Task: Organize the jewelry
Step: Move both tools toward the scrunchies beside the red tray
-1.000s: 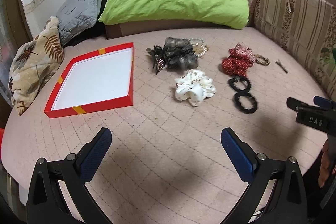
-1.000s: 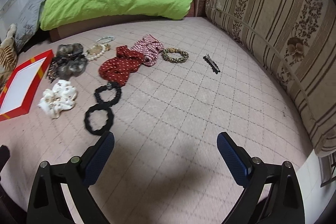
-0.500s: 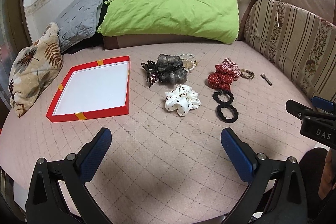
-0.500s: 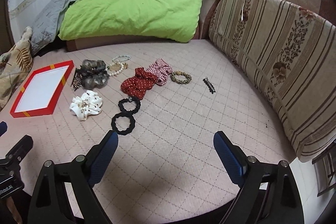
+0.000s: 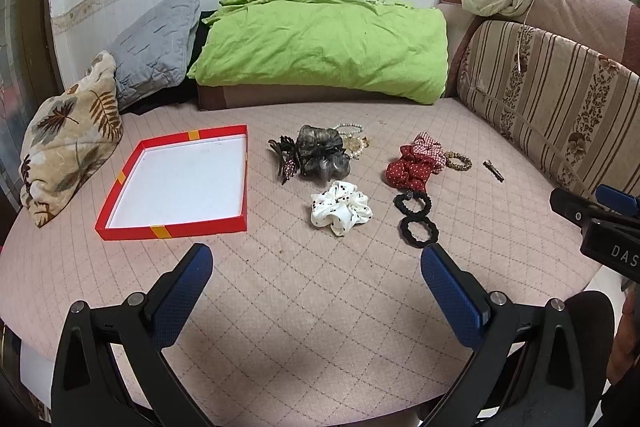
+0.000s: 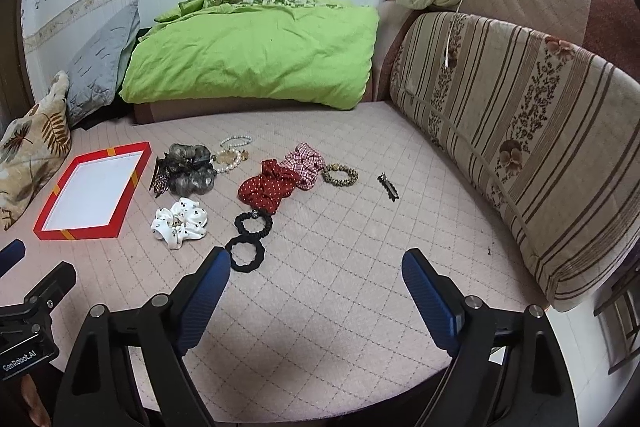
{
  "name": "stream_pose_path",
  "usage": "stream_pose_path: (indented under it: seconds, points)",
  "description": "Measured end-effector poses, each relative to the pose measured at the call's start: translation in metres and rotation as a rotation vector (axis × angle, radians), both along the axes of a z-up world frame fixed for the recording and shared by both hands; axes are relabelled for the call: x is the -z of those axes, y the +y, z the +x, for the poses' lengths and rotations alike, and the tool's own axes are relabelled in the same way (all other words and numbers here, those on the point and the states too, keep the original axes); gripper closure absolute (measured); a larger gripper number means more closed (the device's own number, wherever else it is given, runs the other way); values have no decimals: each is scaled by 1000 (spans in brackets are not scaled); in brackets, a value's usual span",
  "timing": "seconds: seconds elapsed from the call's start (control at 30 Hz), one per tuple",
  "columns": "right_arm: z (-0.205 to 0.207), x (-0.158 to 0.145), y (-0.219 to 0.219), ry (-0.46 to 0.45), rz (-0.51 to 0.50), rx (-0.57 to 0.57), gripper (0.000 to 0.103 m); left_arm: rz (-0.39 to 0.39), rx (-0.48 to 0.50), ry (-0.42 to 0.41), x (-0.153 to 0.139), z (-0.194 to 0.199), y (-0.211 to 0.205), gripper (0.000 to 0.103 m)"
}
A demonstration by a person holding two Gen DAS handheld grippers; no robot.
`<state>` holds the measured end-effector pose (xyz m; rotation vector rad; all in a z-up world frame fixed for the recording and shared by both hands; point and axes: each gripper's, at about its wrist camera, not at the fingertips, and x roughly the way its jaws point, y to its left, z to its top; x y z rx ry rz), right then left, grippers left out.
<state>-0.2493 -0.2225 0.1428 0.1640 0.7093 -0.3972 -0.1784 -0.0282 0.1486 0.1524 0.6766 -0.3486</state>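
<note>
Hair accessories lie scattered on the pink quilted bed: a white dotted scrunchie (image 5: 341,213), a grey scrunchie (image 5: 322,155) with a dark claw clip (image 5: 286,159), pearl bracelets (image 5: 354,141), a red dotted scrunchie (image 5: 408,173), two black hair ties (image 5: 418,229), a leopard tie (image 5: 458,161) and a small hair clip (image 5: 493,171). An empty red tray (image 5: 172,230) sits to their left. My left gripper (image 5: 316,255) hangs open above the bed's near part, holding nothing. My right gripper (image 6: 316,259) is open, its jaws closing slightly with nothing between them; the nearest black tie (image 6: 245,253) lies just beyond its left finger.
A green duvet (image 5: 320,47) and a grey pillow (image 5: 156,47) line the back wall. A leaf-print cushion (image 5: 68,135) lies left of the tray. A striped sofa back (image 6: 520,155) bounds the right side. The bed's front edge curves just below both grippers.
Both grippers have risen and drawn back from the bed, so the accessories and tray look smaller and farther. The wall and its switches have come into view. The right jaws have narrowed a little.
</note>
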Motion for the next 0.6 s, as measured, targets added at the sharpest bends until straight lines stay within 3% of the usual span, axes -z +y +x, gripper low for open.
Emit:
stream_pose_path:
  seconds: [0.6]
  points:
    - [16,4,-4,11,7,-8,14,42,-25,-2,-1,27,10,0]
